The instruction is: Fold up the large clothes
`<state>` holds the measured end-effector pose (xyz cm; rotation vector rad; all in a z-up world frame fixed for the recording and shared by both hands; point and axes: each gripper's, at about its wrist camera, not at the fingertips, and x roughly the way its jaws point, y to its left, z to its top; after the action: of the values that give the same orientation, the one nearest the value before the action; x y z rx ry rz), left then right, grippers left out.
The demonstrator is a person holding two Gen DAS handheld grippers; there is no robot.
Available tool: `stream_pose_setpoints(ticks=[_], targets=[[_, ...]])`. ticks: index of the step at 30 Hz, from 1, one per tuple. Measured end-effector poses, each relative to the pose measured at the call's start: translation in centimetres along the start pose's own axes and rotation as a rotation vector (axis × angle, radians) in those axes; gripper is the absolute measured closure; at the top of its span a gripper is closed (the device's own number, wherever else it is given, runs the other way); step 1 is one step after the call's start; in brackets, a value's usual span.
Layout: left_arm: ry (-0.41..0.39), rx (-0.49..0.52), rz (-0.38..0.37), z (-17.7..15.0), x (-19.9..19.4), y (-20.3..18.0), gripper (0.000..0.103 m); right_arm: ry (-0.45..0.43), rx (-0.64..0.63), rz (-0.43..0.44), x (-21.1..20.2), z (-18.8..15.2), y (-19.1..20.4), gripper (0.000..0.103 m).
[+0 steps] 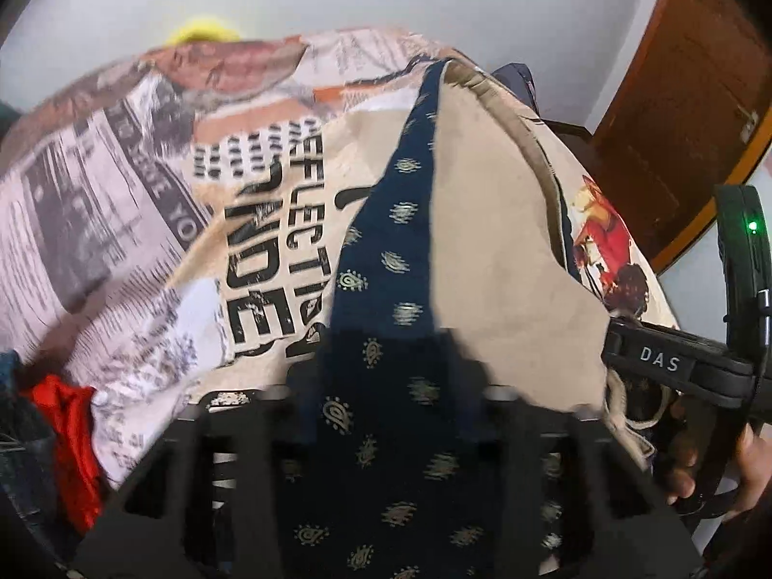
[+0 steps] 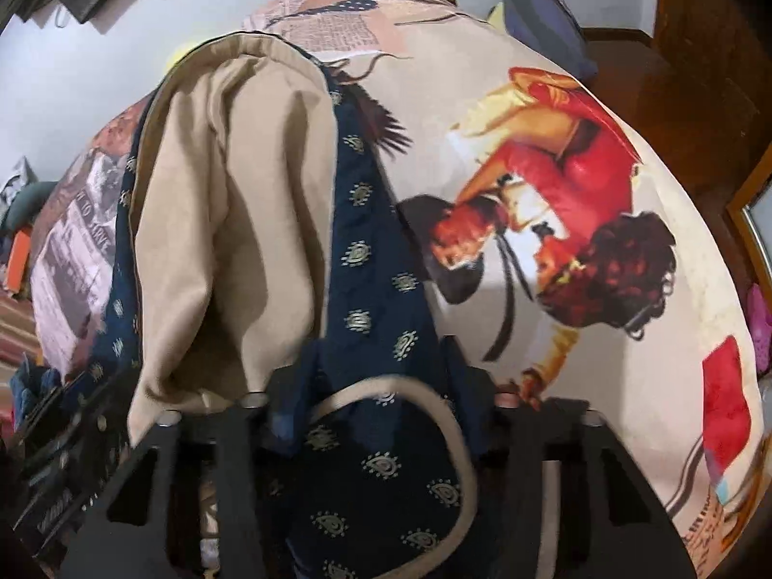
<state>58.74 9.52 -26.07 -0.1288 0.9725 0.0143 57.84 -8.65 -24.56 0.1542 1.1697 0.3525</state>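
A large navy garment (image 1: 381,260) with small gold motifs and a beige lining (image 1: 497,241) hangs lifted over a bed. My left gripper (image 1: 386,362) is shut on the navy cloth, which drapes over its fingers. My right gripper (image 2: 381,371) is shut on the same garment (image 2: 371,265) near its beige-piped edge (image 2: 395,386); the beige lining (image 2: 231,222) bulges to its left. The right gripper's black body (image 1: 675,362) shows at the right of the left wrist view, held by a hand (image 1: 714,473).
A printed bedsheet (image 2: 555,193) with a red-clad figure and newspaper patterns (image 1: 96,202) lies under the garment. Red cloth (image 1: 72,434) lies at the left. A wooden door (image 1: 675,96) stands at the right. A blue pillow (image 2: 550,14) lies at the far bed end.
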Motion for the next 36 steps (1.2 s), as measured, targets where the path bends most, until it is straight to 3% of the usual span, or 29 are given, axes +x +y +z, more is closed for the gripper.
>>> stream_pose_setpoints(ticks=[1,4,6,12,20,26,36], targets=[[0.001,0.011,0.004,0.0,-0.1,-0.2,0.085,-0.002,-0.011,-0.002,-0.1,-0.1,0.2,0.086],[0.014,0.023,0.009,0.0,-0.8,-0.3,0.092,-0.022,-0.1,-0.079,-1.3,-0.7,1.7,0.092],[0.015,0.012,-0.003,-0.1,-2.1,0.0,0.093,-0.046,-0.13,-0.088,-2.7,-1.1,2.2,0.093],[-0.036,0.014,-0.049,-1.4,-8.4,0.2,0.093,-0.15,-0.196,-0.008,-10.5,-3.5,3.1,0.093],[-0.045,0.11,-0.093,-5.8,-16.6,-0.6,0.093,-0.21,-0.273,0.037,-17.4,-8.5,4.5,0.093],[0.011,0.132,-0.112,-10.8,-19.0,0.3,0.093,-0.186,-0.272,0.053,-18.5,-12.4,3.7,0.093],[0.101,0.104,-0.07,-17.8,-16.8,2.1,0.092,-0.075,-0.23,-0.018,-16.4,-18.7,0.4,0.093]])
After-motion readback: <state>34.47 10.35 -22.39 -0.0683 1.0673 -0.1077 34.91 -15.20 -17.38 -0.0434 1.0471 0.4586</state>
